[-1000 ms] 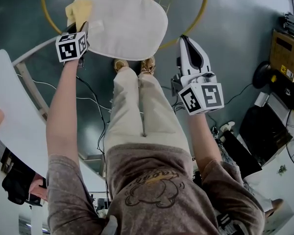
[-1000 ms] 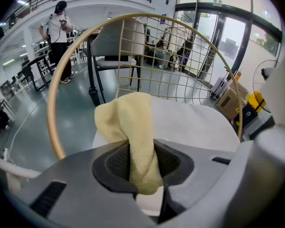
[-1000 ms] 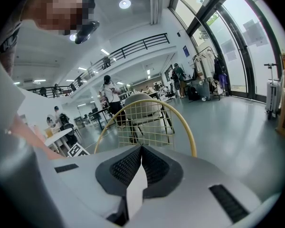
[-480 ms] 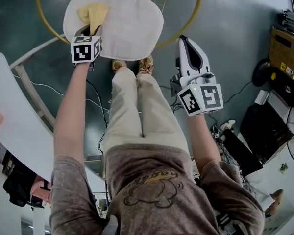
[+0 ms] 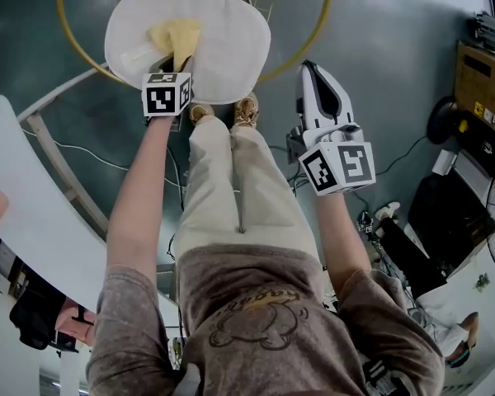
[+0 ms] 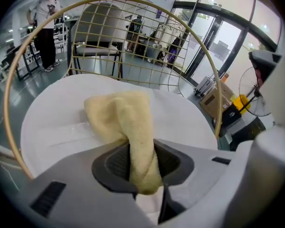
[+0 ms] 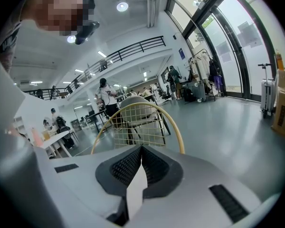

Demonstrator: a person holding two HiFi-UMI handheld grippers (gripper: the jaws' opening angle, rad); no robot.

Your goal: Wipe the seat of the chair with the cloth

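Now cloth [image 5: 176, 35] farther right on seat [image 5: 233, 48]

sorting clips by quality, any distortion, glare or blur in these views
Head view: dim, dark floor, seat the brightest patch. Left gripper view: fisheye with black corners, cloth sharp. Right gripper view: same fisheye, bright windows at right.

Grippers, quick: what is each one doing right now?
Left gripper: closed on the yellow cloth, over the chair seat.
Right gripper: closed, holding nothing.
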